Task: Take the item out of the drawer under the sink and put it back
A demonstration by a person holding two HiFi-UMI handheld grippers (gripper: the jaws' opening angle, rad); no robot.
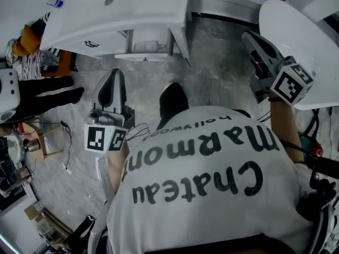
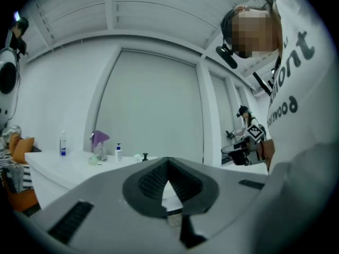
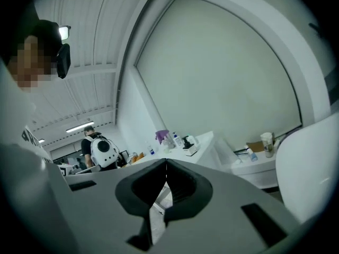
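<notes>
A grey mottled floor [image 1: 217, 73] fills the middle of the head view. The person's white T-shirt with black lettering [image 1: 212, 194] takes up the near part. At the far left stands a long white sink surface [image 1: 137, 4] with a small drain in its top. At the far right lies a white round-edged shape [image 1: 307, 30]; I cannot tell whether it is a tub or a tabletop.

Under the sink surface a white drawer [image 1: 145, 57] stands open toward the person. A pale item [image 1: 147, 46] lies inside it, too small to identify. Just left of the drawer, a closed white front carries a black handle [image 1: 91, 44].

The left tongs [image 1: 115, 78] are on the near side of the drawer, well apart from it and pointing roughly toward it. They are clenched, tips together, with nothing between them. The right tongs [image 1: 250, 38] are over at the right, showing against the left edge of the round-edged shape. They too are clenched and empty.

In the left gripper view, a clear bottle with a blue label [image 2: 63, 143] and a small white pump bottle [image 2: 118, 151] stand on the sink surface.
</notes>
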